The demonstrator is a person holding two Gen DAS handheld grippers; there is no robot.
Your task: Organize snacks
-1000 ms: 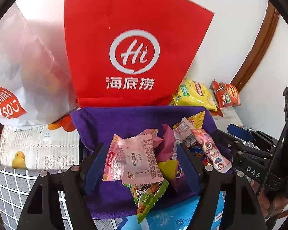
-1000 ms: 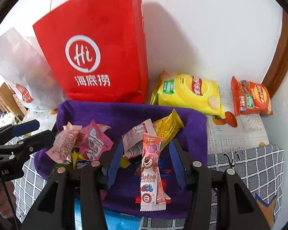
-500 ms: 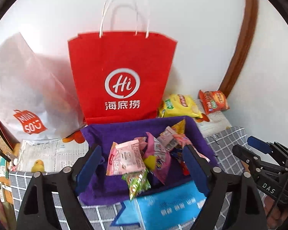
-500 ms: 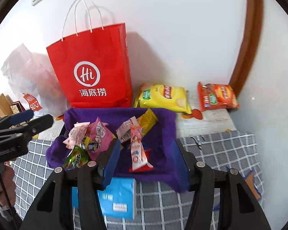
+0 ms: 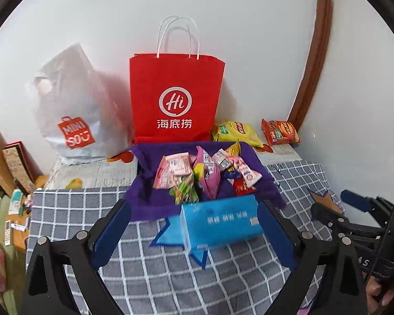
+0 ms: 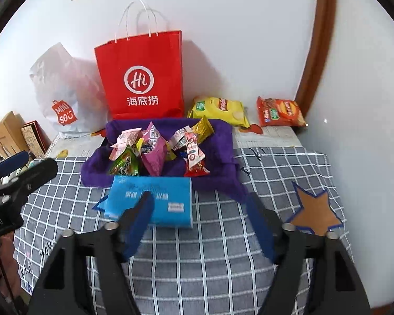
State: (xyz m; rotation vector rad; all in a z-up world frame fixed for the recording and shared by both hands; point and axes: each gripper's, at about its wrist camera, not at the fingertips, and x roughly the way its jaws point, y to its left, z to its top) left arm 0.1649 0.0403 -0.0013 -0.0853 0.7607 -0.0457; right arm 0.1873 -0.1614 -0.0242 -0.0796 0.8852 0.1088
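We hold the left gripper [image 5: 194,233] above the checked cloth [image 5: 73,210] of the worktop, its jaws opening with nothing clamped; the blue packet [image 5: 220,223] lies on the cloth below and between them. Our right gripper [image 6: 199,220] also hangs free, jaws opening and empty. The snacks [image 6: 155,152] sit heaped in the purple cloth tray [image 6: 223,141]: pink, green and red wrappers in a loose pile. The blue packet touches the tray's near edge. Behind the tray stands a red paper bag [image 5: 176,99], with a white plastic bag [image 5: 73,110] to its left. A yellow chip bag [image 6: 218,109] and an orange chip bag [image 6: 281,113] lie flat near the wall, apart from the tray.
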